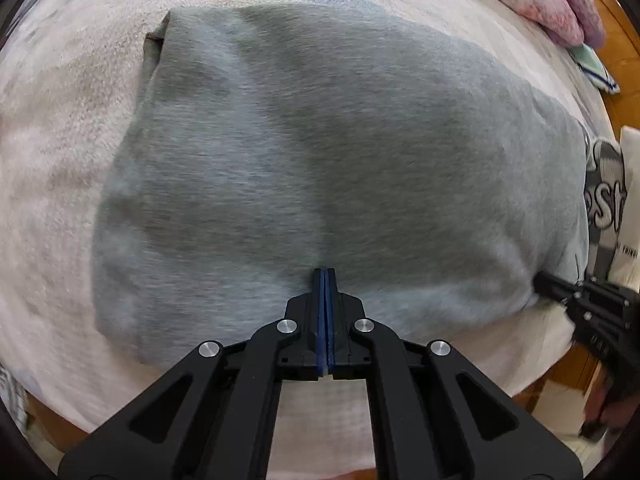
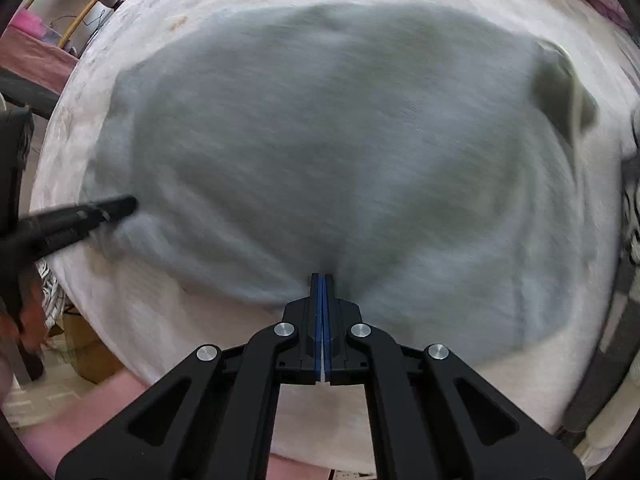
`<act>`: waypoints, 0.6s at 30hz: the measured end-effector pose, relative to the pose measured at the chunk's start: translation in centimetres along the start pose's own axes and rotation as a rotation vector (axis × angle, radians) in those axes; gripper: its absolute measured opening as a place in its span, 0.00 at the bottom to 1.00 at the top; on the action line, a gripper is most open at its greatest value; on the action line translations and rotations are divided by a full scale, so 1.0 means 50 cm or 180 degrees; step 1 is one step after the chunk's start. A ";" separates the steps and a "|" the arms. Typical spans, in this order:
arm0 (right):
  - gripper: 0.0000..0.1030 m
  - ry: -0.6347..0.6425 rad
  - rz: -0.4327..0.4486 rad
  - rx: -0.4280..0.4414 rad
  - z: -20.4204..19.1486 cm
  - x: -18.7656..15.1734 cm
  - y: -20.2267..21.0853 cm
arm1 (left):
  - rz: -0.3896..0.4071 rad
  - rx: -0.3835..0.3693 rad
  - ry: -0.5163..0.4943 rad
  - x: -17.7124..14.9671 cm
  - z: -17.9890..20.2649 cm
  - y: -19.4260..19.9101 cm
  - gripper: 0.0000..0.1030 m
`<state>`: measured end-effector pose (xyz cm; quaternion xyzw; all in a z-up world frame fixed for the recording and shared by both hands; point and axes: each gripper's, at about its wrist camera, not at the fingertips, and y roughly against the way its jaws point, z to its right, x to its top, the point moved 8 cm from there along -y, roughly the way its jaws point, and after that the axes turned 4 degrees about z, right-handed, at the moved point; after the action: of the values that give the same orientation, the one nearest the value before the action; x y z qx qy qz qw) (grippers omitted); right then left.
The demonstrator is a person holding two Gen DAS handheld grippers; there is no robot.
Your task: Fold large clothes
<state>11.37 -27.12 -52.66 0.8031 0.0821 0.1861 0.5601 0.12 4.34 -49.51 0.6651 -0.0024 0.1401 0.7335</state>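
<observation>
Garment: grey sweatshirt, folded, flat on the bed with its pale blanket.
Near edge: both tongs meet the cloth here, side by side.
Left tongs: blue pads pressed together, tips at the fabric; probably pinching a thin layer, though blur hides the bite.
Right tongs: fully closed, same doubt.
Risk: a shallow pinch slips, or catches one layer only, so the fold skews when lifted.
Surround: pink bedding at far corner.
</observation>
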 end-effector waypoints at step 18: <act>0.66 -0.1182 0.0056 0.0050 0.045 0.032 0.096 | -0.0310 0.0583 0.0288 0.109 -0.022 0.057 0.23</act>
<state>13.35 -30.26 -48.53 0.8286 -0.0282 0.0389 0.5577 4.55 6.73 -45.84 0.7217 0.0758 0.1338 0.6749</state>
